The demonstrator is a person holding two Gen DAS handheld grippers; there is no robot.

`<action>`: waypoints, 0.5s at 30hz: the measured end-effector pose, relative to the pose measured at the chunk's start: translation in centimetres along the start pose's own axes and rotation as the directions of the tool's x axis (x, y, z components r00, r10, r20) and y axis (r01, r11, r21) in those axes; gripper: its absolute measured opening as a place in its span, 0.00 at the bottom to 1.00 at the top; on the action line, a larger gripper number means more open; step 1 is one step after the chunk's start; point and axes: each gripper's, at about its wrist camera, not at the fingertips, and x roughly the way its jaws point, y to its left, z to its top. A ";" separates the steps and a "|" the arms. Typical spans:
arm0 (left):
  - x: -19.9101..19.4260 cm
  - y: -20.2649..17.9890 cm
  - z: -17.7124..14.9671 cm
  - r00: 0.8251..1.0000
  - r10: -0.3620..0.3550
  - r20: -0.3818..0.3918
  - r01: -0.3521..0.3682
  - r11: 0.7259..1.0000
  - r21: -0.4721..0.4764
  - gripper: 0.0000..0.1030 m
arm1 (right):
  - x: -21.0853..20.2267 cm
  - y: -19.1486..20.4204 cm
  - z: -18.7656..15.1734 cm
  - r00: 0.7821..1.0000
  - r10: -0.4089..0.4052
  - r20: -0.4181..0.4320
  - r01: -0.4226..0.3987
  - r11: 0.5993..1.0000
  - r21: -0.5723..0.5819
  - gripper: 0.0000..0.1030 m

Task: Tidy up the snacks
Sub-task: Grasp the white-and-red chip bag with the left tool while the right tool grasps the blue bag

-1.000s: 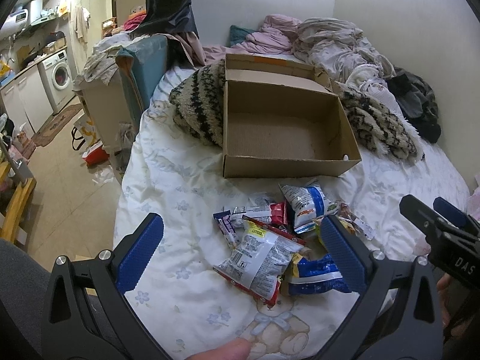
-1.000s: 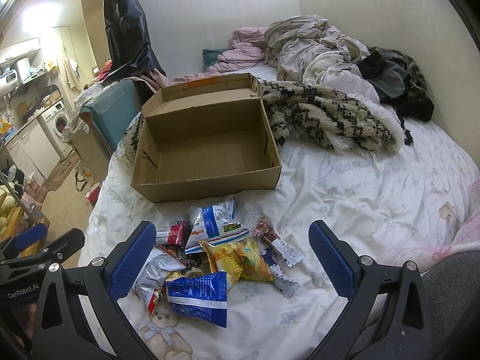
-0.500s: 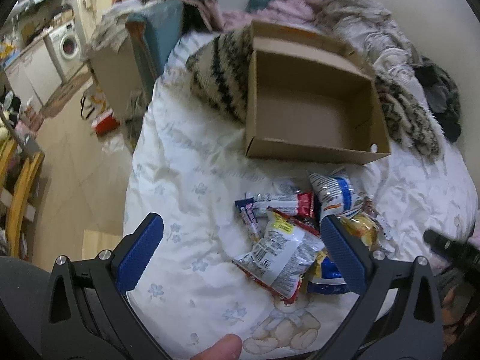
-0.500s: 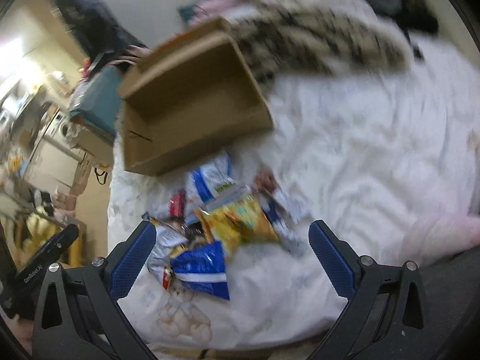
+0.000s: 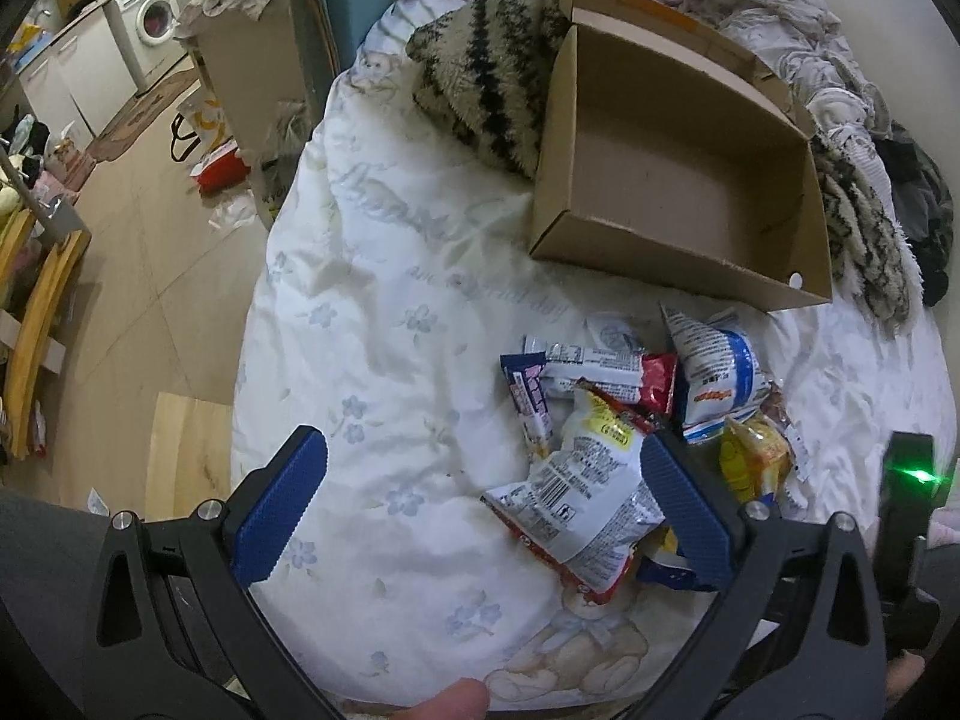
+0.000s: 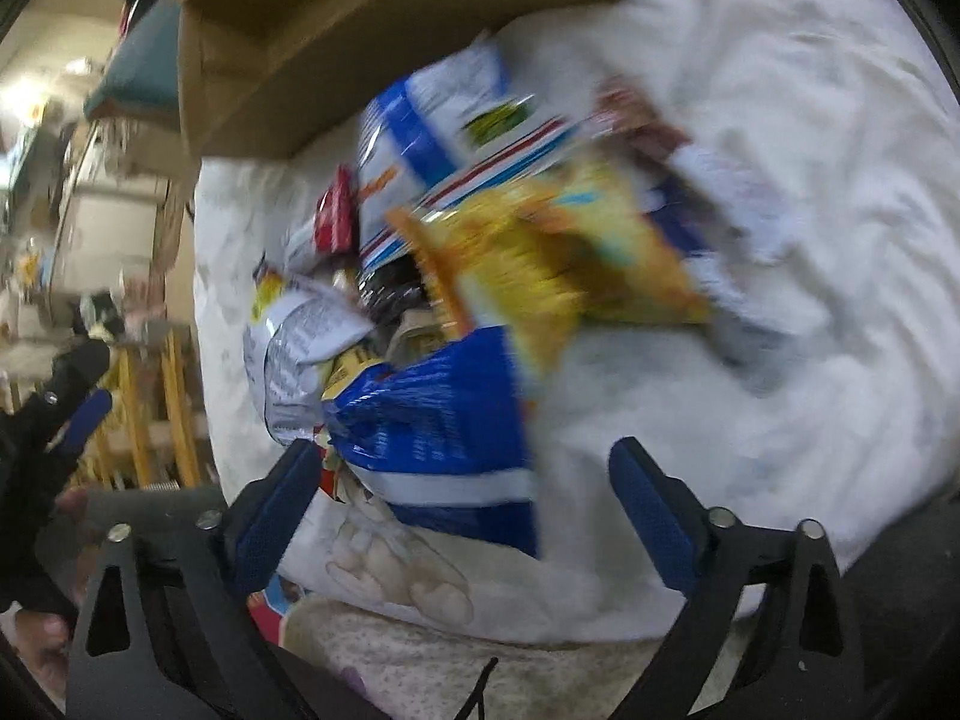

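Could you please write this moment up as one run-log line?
left hand-held gripper: open, empty | right hand-held gripper: open, closing over blue packet | cardboard box: empty

The right wrist view is smeared throughout: print on the blue packet (image 6: 444, 420) and the yellow packet (image 6: 558, 264) cannot be read, and the cardboard box (image 6: 300, 60) is cut off by the top edge. In the left wrist view, the silver packet (image 5: 588, 498) covers most of the snacks beneath it, and the left gripper's (image 5: 480, 504) right finger (image 5: 684, 510) hides part of the pile.
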 end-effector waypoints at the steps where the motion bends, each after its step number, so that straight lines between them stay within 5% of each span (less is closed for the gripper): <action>1: 0.1 0.0 -0.1 1.000 0.000 -0.002 0.000 1.000 0.002 1.00 | 0.7 0.2 0.1 1.000 0.013 -0.017 -0.013 1.000 0.005 0.87; 7: -0.4 -0.1 0.0 1.000 0.006 0.018 -0.006 1.000 0.021 1.00 | 1.5 0.6 0.0 0.996 0.074 -0.040 -0.074 0.997 0.009 0.57; 9: -0.6 0.0 0.1 1.000 0.005 0.025 -0.006 1.000 0.020 1.00 | 0.7 0.9 -0.6 0.995 0.087 -0.040 -0.088 0.996 -0.008 0.37; 15: -0.1 -0.1 0.4 1.000 0.001 -0.007 -0.001 1.000 0.032 1.00 | -3.7 1.3 -2.6 0.991 0.127 -0.027 -0.129 0.989 -0.074 0.32</action>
